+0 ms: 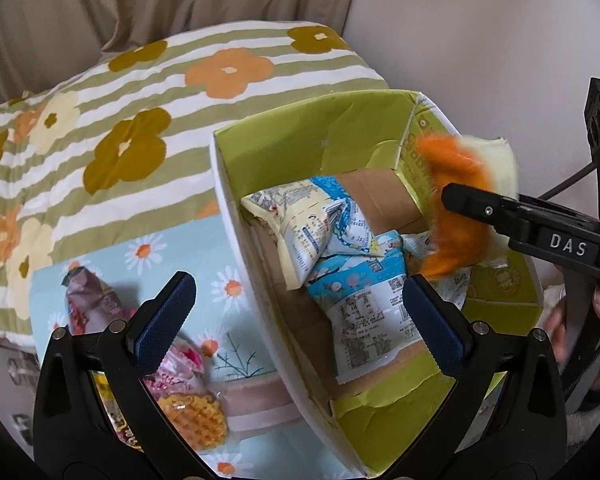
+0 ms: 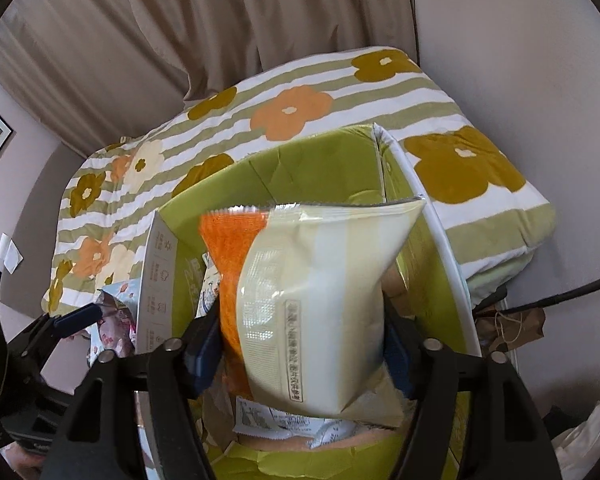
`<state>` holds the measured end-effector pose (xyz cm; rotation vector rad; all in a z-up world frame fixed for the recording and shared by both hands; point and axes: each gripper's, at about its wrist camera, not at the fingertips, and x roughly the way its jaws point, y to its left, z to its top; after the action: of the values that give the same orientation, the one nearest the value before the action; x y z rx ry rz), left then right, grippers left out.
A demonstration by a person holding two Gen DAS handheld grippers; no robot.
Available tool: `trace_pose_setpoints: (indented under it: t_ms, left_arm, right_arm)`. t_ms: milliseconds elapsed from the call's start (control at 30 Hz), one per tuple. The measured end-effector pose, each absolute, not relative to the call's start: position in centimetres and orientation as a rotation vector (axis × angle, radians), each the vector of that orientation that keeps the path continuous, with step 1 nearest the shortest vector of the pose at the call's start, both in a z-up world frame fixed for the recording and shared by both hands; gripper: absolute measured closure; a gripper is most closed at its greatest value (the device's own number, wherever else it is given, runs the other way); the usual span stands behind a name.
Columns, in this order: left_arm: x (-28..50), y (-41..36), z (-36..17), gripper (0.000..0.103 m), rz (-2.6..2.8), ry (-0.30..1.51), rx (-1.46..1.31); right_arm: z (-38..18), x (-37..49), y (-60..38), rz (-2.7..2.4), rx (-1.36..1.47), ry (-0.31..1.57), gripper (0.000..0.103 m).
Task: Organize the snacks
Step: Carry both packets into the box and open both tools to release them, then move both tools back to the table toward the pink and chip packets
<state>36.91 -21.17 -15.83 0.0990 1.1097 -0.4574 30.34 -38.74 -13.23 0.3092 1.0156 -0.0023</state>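
Note:
A green cardboard box [image 1: 332,136] stands open on a daisy-print cloth [image 1: 204,264] and holds several blue and cream snack packets [image 1: 340,256]. My right gripper [image 2: 304,344] is shut on an orange and cream snack bag [image 2: 316,288] and holds it over the box [image 2: 300,160]; the bag [image 1: 456,196] looks blurred in the left wrist view. My left gripper [image 1: 296,312] is open and empty, straddling the box's left wall. A waffle packet [image 1: 192,416], a pink packet [image 1: 180,368] and a brown packet [image 1: 96,300] lie on the cloth to the left.
A striped quilt with big flowers [image 1: 140,120] lies behind the box. Beige curtains [image 2: 260,20] hang at the back. A brown paper bag [image 2: 512,328] sits at the right by the wall.

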Motion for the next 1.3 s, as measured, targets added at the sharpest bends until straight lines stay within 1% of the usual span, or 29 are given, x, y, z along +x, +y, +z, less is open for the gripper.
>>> trace_pose_setpoints:
  t_ms: [33, 67, 167, 600, 867, 1100, 1300]
  left_arm:
    - [36.8, -21.0, -15.8, 0.001, -0.455, 1.110, 0.095]
    - [36.7, -20.8, -15.7, 0.001, -0.452, 1.109, 0.090]
    - [36.3, -20.5, -15.5, 0.001, -0.446, 1.105, 0.079]
    - [33.4, -19.9, -12.8, 0.001, -0.398, 1.041, 0.063]
    - [31.2, -18.5, -12.3, 0.001, -0.317, 1.048, 0.046]
    - [27.8, -13.9, -12.5, 0.001, -0.174, 1.081, 0.008]
    - [24.0, -7.5, -12.1, 0.001, -0.019, 1.078, -0.049]
  right_arm:
    - [-13.0, 30.2, -38.6, -0.003, 0.306, 0.998, 0.003]
    - [-12.5, 29.9, -38.5, 0.000, 0.299, 0.972, 0.000]
    - [-11.7, 29.1, -38.1, -0.004, 0.258, 0.937, 0.001]
    - [-9.9, 26.7, -37.9, 0.075, 0.257, 0.944, 0.001]
    - [-8.6, 25.5, -36.5, 0.179, 0.209, 0.928, 0.001]
    - [-9.1, 25.6, -33.1, 0.329, 0.173, 0.922, 0.001]
    - [-8.9, 25.0, -27.9, 0.451, 0.147, 0.924, 0.000]
